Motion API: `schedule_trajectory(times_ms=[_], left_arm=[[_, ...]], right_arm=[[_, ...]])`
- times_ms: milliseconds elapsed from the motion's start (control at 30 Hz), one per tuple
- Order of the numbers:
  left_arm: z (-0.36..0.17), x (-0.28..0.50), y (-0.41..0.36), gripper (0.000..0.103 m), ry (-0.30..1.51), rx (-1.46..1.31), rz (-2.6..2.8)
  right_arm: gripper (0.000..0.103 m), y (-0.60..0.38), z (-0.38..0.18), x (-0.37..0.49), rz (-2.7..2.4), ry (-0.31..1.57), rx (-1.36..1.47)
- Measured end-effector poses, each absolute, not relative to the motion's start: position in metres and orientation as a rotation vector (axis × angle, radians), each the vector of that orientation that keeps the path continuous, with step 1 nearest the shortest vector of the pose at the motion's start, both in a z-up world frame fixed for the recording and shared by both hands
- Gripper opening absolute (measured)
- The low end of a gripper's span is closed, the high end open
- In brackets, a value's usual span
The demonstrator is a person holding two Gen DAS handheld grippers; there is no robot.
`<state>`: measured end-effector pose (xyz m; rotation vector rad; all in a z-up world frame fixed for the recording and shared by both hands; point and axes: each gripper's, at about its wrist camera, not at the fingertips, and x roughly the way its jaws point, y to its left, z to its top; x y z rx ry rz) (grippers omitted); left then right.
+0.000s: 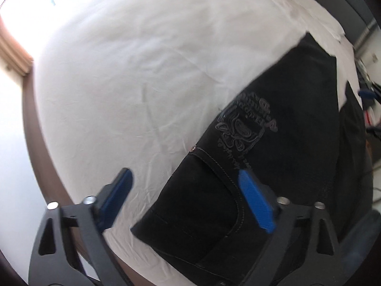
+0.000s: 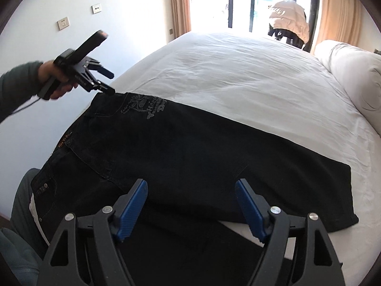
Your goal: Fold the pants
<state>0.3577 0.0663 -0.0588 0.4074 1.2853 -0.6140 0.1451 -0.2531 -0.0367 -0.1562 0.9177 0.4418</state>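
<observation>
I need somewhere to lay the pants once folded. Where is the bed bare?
The sheet is bare between the pants and the window, left of the pillow. The near edge is crowded: pants, left tool, right tool.

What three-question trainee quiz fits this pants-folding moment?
1. True or false: the left gripper is clamped on the pants.
2. The printed graphic on the pants lies nearest: A) the pillow B) the left gripper C) the hem by the right gripper.
3. What do the pants lie on?

Key
1. False: its jaws stand apart at the waist corner, with no cloth pinched between them.
2. B
3. The white bed, spread flat across it, with one part hanging over the near edge.
</observation>
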Motion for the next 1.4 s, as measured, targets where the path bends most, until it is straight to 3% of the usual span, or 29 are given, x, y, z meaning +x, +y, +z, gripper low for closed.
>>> schedule_trajectory(times_ms=[133,233,300,500,833,1400], left_arm=[[-0.081,0.365,0.062,0.078,1.365,0.431,-0.675],[-0.094,0.37,0.066,0.058,1.404,0.417,-0.676],[-0.098,0.37,0.068,0.033,1.421,0.4,-0.681],[-0.089,0.367,0.076,0.009,1.407,0.386,-0.65],[-0.042,0.308,0.069,0.005,1.172,0.496,-0.583],[-0.026,0.267,0.066,0.005,1.051,0.529,-0.591]], right_arm=[[0.078,-0.251,-0.052,0.165,0.458,0.955,-0.16],[0.074,-0.246,-0.06,0.177,0.477,0.971,-0.165],[0.074,-0.242,-0.062,0.182,0.492,0.97,-0.176],[0.068,-0.225,-0.059,0.21,0.577,0.945,-0.207],[0.046,-0.179,-0.047,0.29,0.708,0.887,-0.42],[0.042,-0.137,-0.09,0.348,0.837,1.049,-0.678]])
